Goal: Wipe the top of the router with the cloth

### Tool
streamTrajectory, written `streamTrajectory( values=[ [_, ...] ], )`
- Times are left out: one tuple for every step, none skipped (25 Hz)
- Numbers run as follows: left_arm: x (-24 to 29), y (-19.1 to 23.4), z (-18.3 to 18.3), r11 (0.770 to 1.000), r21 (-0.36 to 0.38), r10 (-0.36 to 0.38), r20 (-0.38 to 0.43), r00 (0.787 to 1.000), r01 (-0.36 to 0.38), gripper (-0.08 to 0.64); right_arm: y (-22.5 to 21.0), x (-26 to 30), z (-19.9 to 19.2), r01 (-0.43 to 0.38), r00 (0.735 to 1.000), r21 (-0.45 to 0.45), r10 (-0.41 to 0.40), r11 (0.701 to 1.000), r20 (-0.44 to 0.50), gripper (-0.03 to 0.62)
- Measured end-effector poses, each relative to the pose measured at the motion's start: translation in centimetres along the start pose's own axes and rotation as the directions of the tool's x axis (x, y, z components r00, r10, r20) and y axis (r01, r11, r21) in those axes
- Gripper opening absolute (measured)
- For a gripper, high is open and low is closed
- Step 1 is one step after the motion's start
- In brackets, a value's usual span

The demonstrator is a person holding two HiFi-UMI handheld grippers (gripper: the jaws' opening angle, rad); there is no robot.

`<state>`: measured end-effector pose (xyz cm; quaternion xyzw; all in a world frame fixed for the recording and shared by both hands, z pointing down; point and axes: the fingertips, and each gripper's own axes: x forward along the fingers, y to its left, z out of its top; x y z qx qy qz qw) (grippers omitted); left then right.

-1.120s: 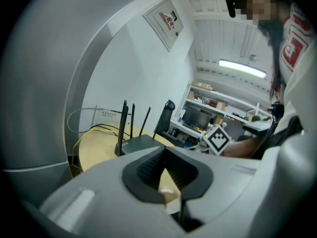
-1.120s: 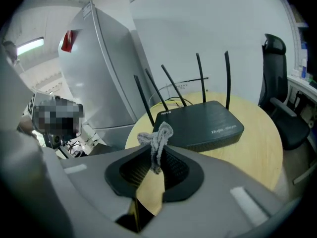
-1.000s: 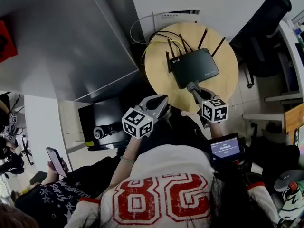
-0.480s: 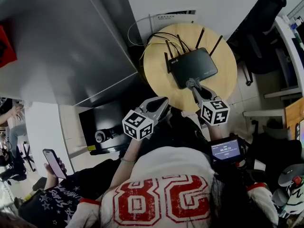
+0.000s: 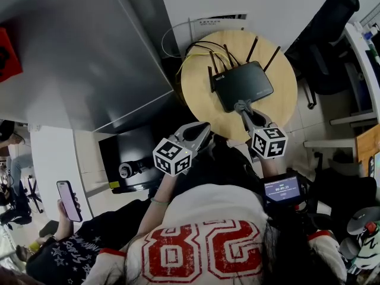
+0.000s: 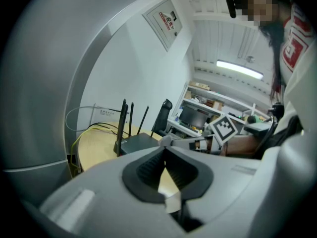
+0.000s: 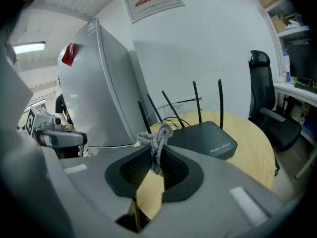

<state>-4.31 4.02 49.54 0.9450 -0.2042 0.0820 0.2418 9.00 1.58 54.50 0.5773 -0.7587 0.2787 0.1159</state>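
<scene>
Upper centre, router (image 5: 243,85): flat on table (image 5: 199,100).
Right gripper (image 5: 240,107): clamped on cloth (image 7: 157,138) — at router's near edge, ready to wipe.
Left gripper (image 5: 203,126): jaws together, empty — held clear.

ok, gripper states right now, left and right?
left gripper: shut, nothing between the jaws.
right gripper: shut on the cloth.

The router (image 5: 243,85) top lies bare, open from the near table (image 5: 205,105) edge. Antennas (image 5: 254,47) and cables (image 5: 205,45) (wall side) fence its rear.
</scene>
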Motion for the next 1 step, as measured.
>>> streamTrajectory(
  values=[
    [-0.11, 0.07, -0.05, 1.0, -0.001, 0.001, 0.0, 1.0, -0.001, 0.002, 0.08, 0.03, -0.06, 0.001, 1.0, -0.001, -0.001, 1.0, -0.001, 0.054]
  ],
)
